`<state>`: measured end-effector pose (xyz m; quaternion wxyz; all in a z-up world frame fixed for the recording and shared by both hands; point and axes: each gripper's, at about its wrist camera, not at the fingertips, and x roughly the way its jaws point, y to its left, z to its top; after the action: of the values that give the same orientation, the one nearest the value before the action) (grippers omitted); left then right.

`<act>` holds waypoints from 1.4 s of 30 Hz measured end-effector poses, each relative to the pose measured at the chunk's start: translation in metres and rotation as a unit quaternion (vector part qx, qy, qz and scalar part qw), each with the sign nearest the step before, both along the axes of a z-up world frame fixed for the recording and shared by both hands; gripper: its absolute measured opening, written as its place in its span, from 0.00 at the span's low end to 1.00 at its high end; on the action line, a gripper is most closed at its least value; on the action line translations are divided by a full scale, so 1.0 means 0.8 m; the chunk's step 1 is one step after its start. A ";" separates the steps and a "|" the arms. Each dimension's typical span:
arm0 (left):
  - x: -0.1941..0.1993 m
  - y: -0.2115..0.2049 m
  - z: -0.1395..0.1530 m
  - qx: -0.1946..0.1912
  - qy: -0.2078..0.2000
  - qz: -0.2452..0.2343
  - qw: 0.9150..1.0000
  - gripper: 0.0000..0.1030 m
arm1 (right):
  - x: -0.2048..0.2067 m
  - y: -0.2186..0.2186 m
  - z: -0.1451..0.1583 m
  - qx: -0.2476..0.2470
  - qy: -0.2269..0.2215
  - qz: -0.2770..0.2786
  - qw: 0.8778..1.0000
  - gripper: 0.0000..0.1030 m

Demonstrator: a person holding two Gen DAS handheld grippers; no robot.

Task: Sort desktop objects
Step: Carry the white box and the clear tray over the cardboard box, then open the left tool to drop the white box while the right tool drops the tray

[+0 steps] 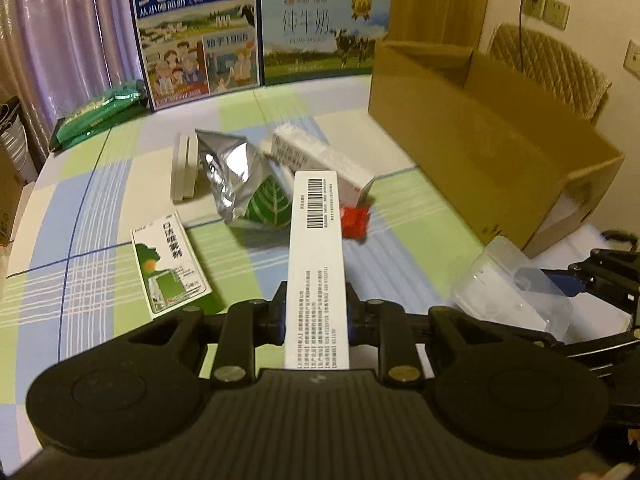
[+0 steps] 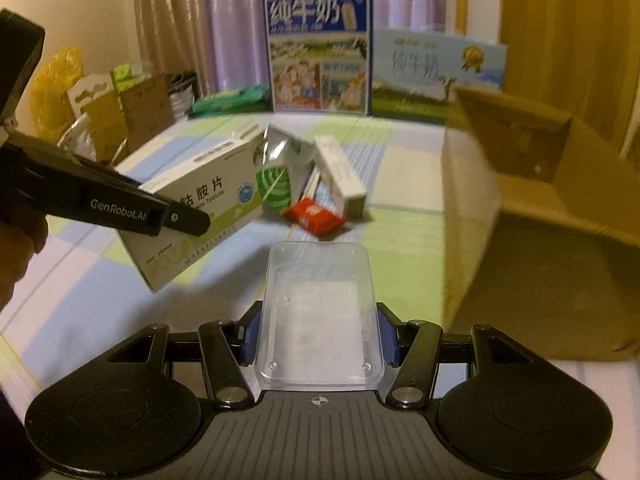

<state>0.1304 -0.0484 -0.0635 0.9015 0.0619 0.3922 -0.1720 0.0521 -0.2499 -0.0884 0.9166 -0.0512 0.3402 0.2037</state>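
Tall blue milk carton (image 1: 198,32), upper left of frame: "纯牛奶". Pale blue milk carton (image 1: 324,30) beside it: "纯牛奶". Small white-green flat box (image 1: 170,266), lower left: "口洁喷雾剂". Black left tool (image 2: 120,204), left edge: "GenRobot.AI". White-green tablet box (image 2: 204,208) it holds: "胺片", "Tablets".

A table (image 1: 100,236) under a checked cloth of green, blue and white fills the left wrist view. At centre frame lie a silver foil pouch (image 1: 236,176), a flat white box (image 1: 184,168) just left of it, a long white carton (image 1: 320,156) and a red packet (image 1: 354,220). A green-and-white box (image 1: 170,266) lies lower left. An open cardboard box (image 1: 480,148) stands at right, two milk cartons (image 1: 196,36) at top, a green packet (image 1: 100,114) upper left.
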 end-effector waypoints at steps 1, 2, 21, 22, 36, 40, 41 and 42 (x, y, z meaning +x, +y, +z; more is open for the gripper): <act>-0.005 -0.004 0.008 -0.004 -0.004 0.000 1.000 0.20 | -0.004 -0.004 0.010 0.003 -0.008 -0.003 1.000 0.52; -0.008 -0.009 0.016 -0.007 -0.007 0.000 1.000 0.20 | -0.006 -0.008 0.019 0.006 -0.016 -0.006 1.000 0.52; -0.002 -0.194 0.112 -0.038 -0.054 -0.088 0.994 0.20 | 0.039 -0.172 0.129 0.016 -0.104 -0.126 0.986 0.52; 0.002 -0.202 0.112 -0.041 -0.052 -0.091 0.994 0.20 | 0.044 -0.179 0.129 0.017 -0.102 -0.130 0.986 0.52; 0.052 -0.263 0.086 -0.038 -0.030 -0.101 0.994 0.20 | 0.086 -0.226 0.103 0.024 -0.073 -0.152 0.985 0.52; 0.053 -0.257 0.088 -0.044 -0.033 -0.099 0.994 0.20 | 0.090 -0.230 0.100 0.025 -0.070 -0.153 0.985 0.52; 0.051 -0.252 0.088 -0.046 -0.034 -0.095 0.994 0.20 | 0.090 -0.230 0.099 0.025 -0.068 -0.153 0.986 0.52; 0.049 -0.248 0.089 -0.049 -0.034 -0.092 0.994 0.20 | 0.090 -0.230 0.098 0.025 -0.067 -0.152 0.986 0.52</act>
<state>0.1698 -0.2465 0.0078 0.8966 0.0595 0.3453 -0.2707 0.1241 -0.4339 -0.0097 0.9587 0.0107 0.2766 0.0662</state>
